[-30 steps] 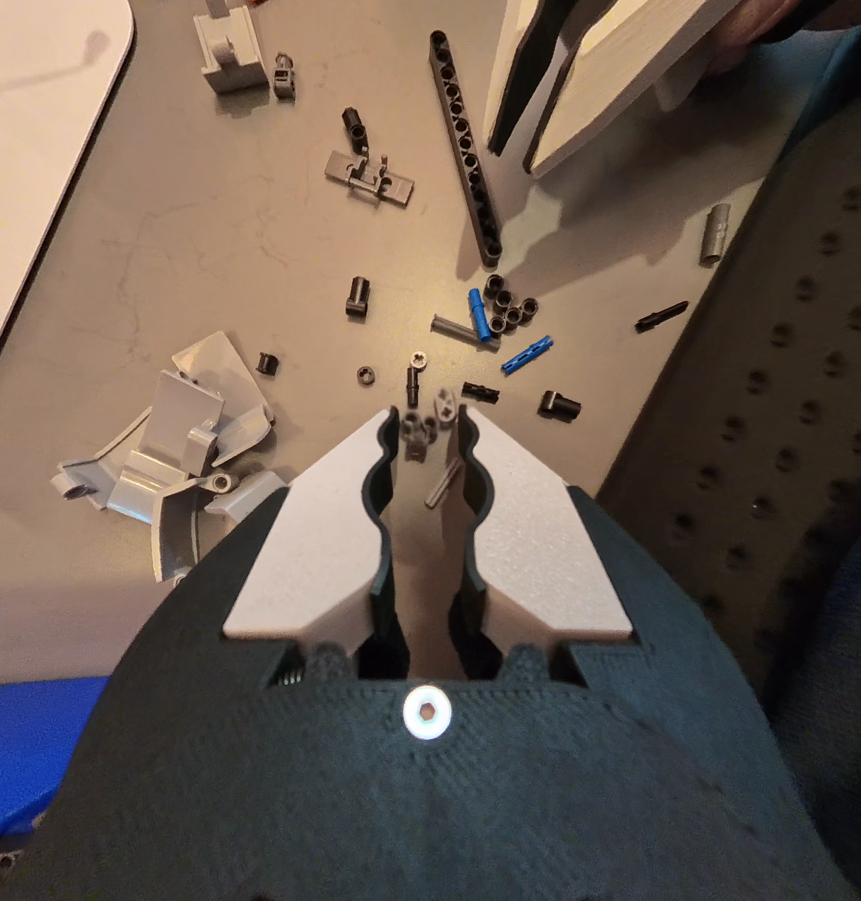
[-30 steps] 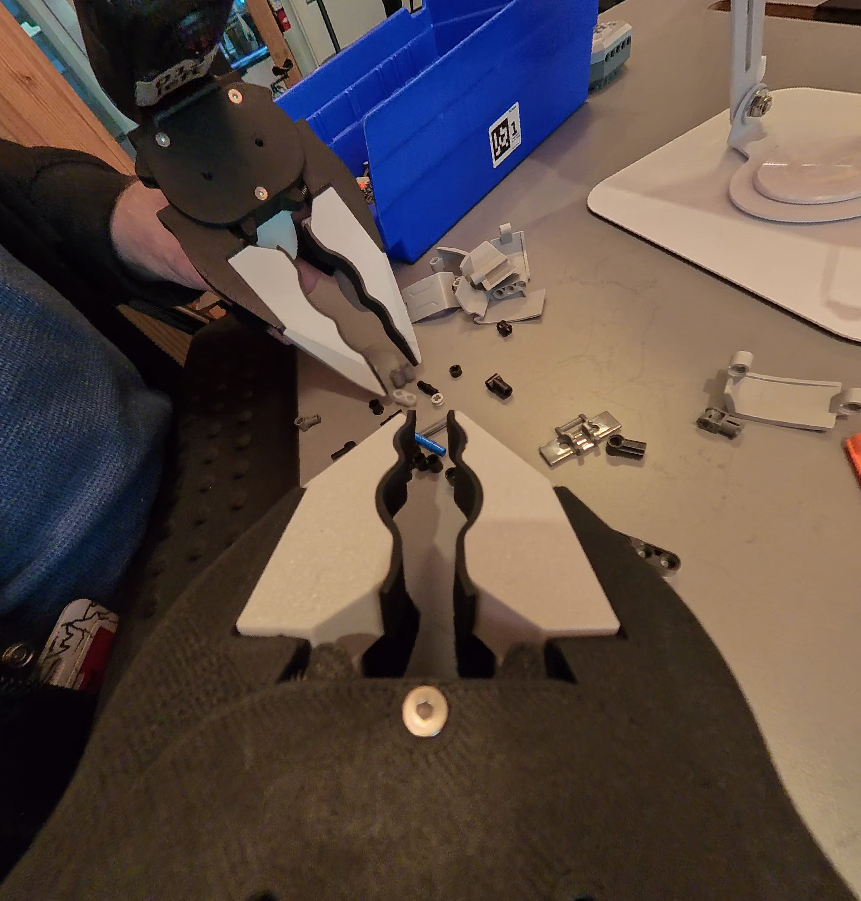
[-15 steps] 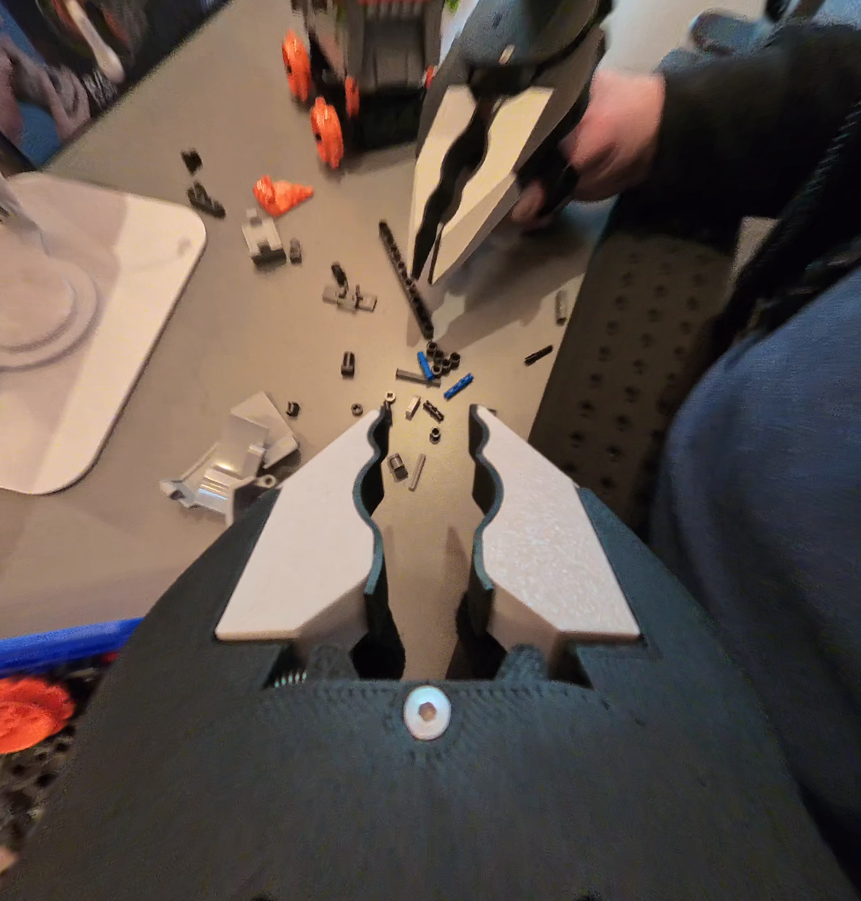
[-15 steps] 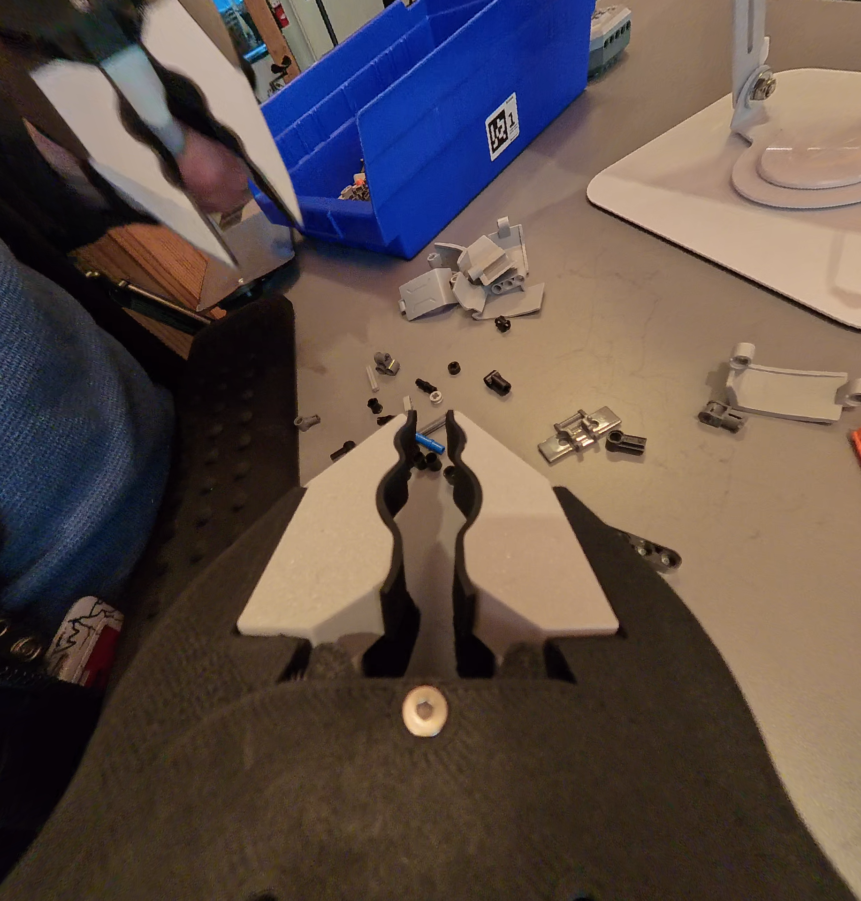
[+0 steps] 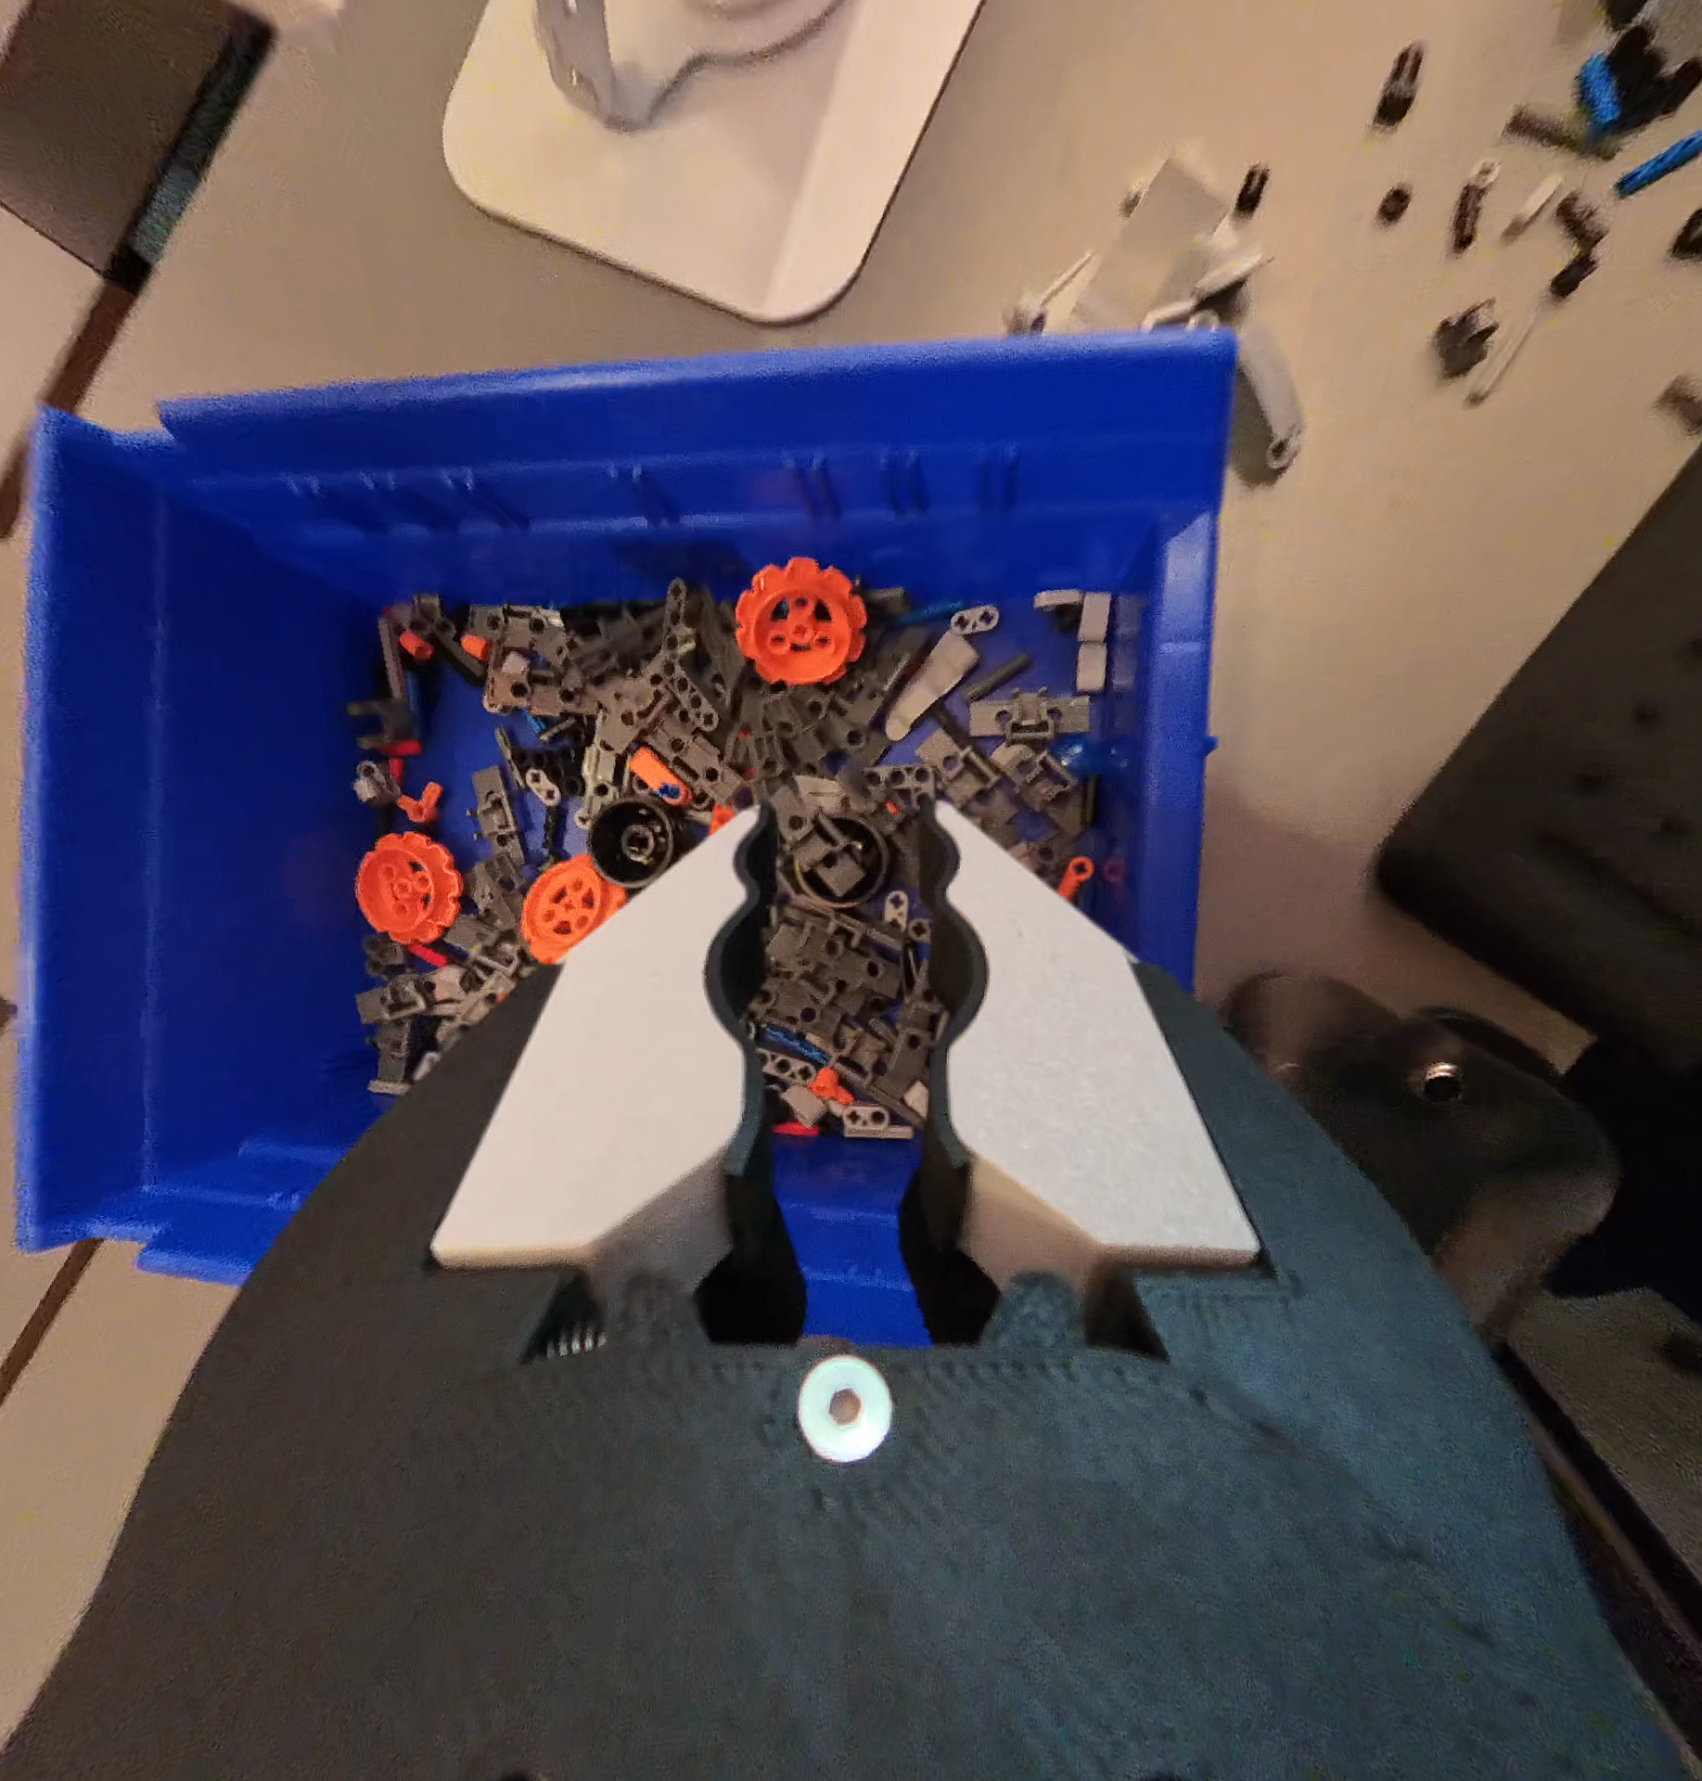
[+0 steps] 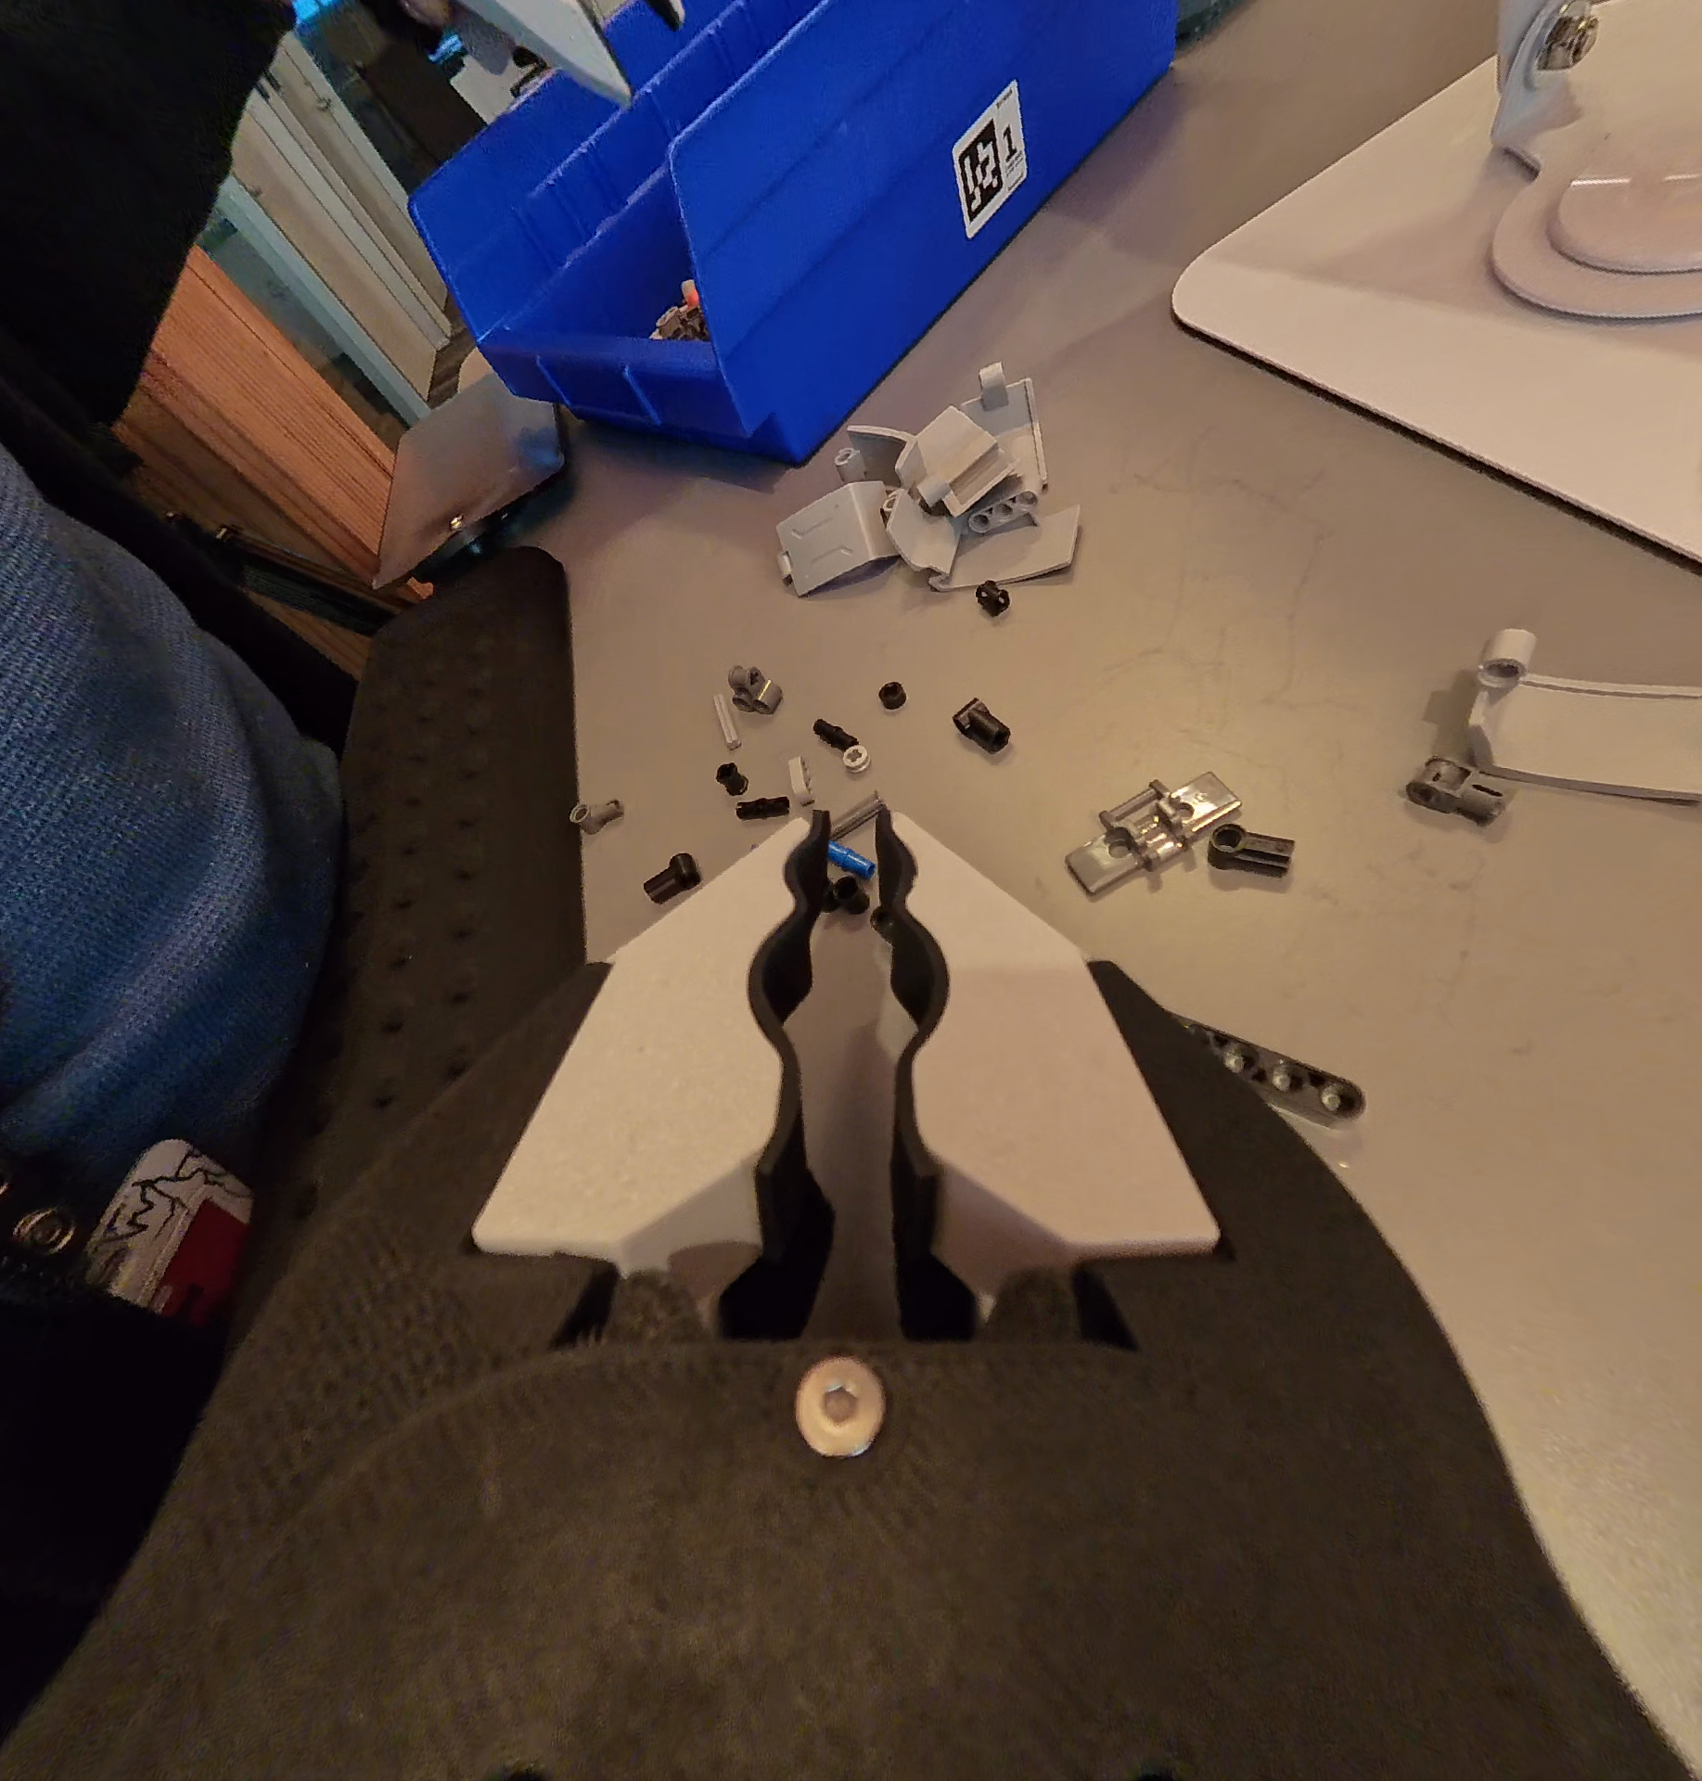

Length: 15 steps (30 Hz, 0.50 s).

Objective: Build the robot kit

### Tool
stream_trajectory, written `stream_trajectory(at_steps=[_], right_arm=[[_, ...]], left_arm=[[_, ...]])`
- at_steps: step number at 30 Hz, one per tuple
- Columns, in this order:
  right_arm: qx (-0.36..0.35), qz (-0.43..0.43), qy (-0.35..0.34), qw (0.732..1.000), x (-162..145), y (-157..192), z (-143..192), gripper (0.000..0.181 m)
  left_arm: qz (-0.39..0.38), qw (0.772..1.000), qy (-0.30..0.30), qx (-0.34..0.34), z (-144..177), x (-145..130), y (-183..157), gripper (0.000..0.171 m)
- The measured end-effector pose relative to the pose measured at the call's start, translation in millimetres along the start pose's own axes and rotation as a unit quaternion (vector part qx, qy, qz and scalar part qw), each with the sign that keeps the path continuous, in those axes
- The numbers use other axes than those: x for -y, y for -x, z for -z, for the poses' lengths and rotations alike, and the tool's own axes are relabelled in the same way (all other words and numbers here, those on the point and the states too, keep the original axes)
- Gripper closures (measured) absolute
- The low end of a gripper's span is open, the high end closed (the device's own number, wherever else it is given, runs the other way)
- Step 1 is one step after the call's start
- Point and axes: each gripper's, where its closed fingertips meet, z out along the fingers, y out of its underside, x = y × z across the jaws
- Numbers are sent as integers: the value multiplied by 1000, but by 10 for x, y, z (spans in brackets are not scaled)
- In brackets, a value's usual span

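Left wrist view: the left gripper (image 5: 845,819) hangs released and empty over the blue plastic bin (image 5: 191,771), whose floor holds dark grey building pieces and orange toothed wheels (image 5: 800,636).

Right wrist view: the right gripper (image 6: 847,817) is released, holding nothing, low over the grey tabletop (image 6: 1261,598). A small blue pin (image 6: 849,855) lies between its tips; light grey curved panels (image 6: 933,501) sit at upper centre.

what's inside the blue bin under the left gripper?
The blue bin holds a pile of dark grey toy building pieces, three orange wheels and a black wheel. The open left gripper hides the near part.
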Motion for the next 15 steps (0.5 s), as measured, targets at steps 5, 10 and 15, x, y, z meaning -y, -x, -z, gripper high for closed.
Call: stream_trajectory(at_steps=[5,10,15], right_arm=[[-4,-3,11,1000,-26,-14,-25,175],[-9,-6,17,1000,-41,-33,-39,176],[-14,-7,18,1000,-43,-50,-41,176]], left_arm=[[7,999,17,-33,-310,-23,-19,133],[-5,999,25,-37,-734,66,16,119],[-32,997,72,-24,-1066,-1,32,108]])
